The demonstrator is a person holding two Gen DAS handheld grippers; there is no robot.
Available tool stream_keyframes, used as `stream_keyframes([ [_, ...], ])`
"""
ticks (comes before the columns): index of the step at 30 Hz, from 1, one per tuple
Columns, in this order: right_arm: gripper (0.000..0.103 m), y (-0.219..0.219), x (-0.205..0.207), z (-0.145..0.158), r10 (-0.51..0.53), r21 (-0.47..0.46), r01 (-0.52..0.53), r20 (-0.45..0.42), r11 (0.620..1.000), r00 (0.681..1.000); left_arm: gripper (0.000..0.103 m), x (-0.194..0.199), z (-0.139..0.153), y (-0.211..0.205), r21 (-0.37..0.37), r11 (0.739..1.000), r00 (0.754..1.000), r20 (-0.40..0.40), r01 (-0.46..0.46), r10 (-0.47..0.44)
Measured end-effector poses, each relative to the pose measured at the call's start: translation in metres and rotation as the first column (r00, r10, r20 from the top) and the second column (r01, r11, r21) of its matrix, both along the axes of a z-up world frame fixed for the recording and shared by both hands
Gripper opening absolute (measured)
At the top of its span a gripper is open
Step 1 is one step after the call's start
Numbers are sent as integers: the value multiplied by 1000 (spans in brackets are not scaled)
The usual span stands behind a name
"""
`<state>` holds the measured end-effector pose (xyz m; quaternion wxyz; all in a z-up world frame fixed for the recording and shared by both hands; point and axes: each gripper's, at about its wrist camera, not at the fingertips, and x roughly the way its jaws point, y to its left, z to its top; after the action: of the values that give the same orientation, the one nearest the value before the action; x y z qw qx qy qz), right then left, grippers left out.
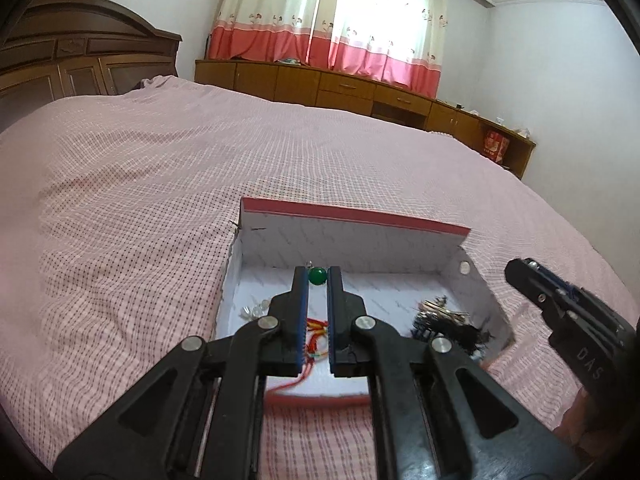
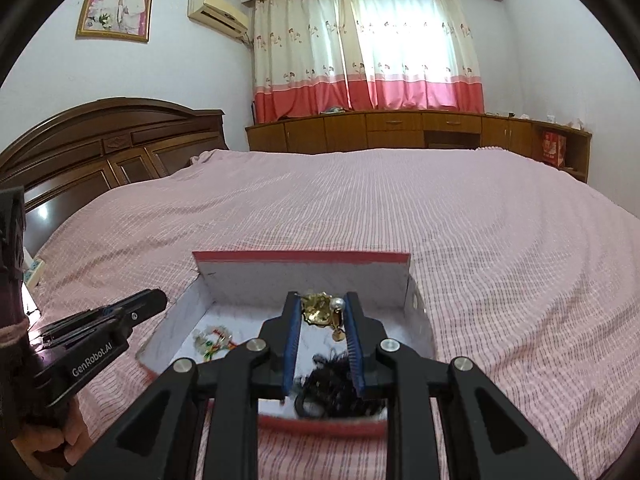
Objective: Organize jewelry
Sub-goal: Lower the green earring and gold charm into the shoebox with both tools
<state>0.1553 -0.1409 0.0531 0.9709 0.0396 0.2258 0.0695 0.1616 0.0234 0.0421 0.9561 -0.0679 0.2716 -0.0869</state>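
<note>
box: open white box [image 2: 304,276] with a red rim, sitting on the pink bed [image 2: 480,240], lid flap up at the back so stuff drops straight in
left claw: left claw [image 1: 318,278] pinched together on a green bead [image 1: 318,276], red cord [image 1: 316,332] hanging under it, held over the box floor
right claw: right claw [image 2: 322,310] clamped on a gold brooch [image 2: 316,308] with a pearl, also above the box
already inside: a clear bead bracelet [image 2: 208,340] at left, a black frilly piece [image 2: 340,388] at right
guess: both look like sorting moves inside the box, each type to its own side
</note>
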Motion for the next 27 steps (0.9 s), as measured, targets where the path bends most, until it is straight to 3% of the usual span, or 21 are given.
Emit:
stream_keyframes([
  [14, 23, 1, 50, -26, -19, -38, 17, -47, 999, 999, 0, 48, -30, -1, 58, 998, 999, -39, -28, 30],
  [27, 24, -2, 67, -52, -39, -34, 34, -137, 999, 990, 0, 69, -56, 3, 33, 998, 988, -144, -44, 48],
])
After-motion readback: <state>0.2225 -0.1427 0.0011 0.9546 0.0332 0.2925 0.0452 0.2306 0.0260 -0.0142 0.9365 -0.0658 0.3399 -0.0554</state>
